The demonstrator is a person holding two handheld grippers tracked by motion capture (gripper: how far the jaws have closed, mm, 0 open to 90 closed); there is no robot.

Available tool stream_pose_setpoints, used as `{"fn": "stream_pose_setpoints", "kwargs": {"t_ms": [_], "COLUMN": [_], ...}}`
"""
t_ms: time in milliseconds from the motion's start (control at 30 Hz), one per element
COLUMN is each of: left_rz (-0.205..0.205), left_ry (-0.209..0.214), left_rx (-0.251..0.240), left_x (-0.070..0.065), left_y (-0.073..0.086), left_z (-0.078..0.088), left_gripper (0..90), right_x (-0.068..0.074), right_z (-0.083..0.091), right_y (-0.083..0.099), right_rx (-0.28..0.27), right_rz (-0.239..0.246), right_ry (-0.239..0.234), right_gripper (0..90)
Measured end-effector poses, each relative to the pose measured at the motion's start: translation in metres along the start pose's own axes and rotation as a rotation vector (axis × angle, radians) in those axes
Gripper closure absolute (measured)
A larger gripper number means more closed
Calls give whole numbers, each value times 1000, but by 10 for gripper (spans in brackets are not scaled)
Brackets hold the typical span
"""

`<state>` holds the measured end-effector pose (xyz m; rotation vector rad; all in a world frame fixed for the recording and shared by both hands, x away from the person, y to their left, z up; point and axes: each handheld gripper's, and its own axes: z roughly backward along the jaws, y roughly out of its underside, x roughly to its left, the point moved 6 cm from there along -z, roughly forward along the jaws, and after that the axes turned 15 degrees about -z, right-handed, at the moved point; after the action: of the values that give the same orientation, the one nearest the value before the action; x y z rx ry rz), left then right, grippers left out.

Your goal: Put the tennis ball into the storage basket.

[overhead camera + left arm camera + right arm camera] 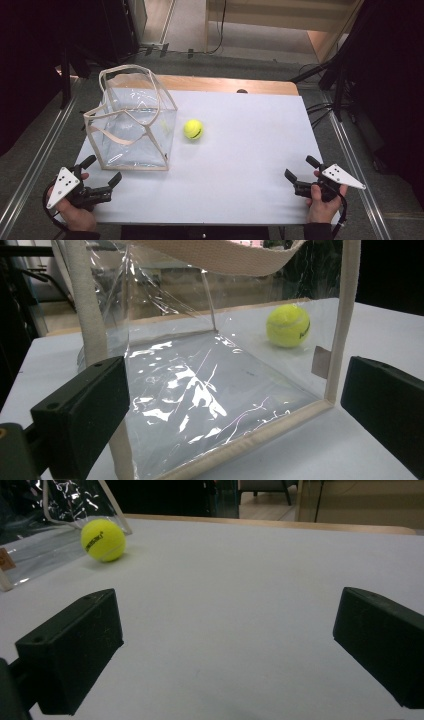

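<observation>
Here, a clear plastic bag with beige webbing trim stands upright toward the tabletop's far left corner, its mouth open upward. A yellow tennis ball lies on the bare tabletop just beside the bag's right side, apart from it. The left hand-held gripper sits at the near left corner, jaws spread wide and empty, just short of the bag. The right hand-held gripper rests by the near right corner, jaws likewise spread, gripping nothing, well apart from the ball.

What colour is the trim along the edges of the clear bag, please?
The trim is beige, clearest in the left gripper view.
</observation>
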<state>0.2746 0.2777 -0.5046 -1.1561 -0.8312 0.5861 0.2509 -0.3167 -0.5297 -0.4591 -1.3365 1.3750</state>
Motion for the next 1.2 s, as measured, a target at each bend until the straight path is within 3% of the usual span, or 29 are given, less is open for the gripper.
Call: {"fn": "stream_pose_setpoints", "kwargs": {"t_ms": [233, 300, 667, 900, 1200], "left_rz": [0, -4, -12, -7, -11], "left_ry": [-1, 1, 1, -4, -2], "left_rx": [-5, -2, 3, -1, 0], "left_x": [-1, -2, -2, -2, -2], "left_y": [0, 1, 1, 1, 1], "left_z": [1, 1, -2, -1, -1], "left_gripper": [0, 0, 0, 0, 0], "right_x": [7, 11, 22, 36, 52], "right_z": [-3, -5, -9, -24, -42], "right_y": [-2, -3, -23, -30, -32], "right_rx": [28, 36, 84, 177, 243], "right_rz": [32, 27, 68, 122, 169], "right_ry": [-24, -53, -31, -52, -79], "right_gripper": [0, 0, 0, 0, 0]}}
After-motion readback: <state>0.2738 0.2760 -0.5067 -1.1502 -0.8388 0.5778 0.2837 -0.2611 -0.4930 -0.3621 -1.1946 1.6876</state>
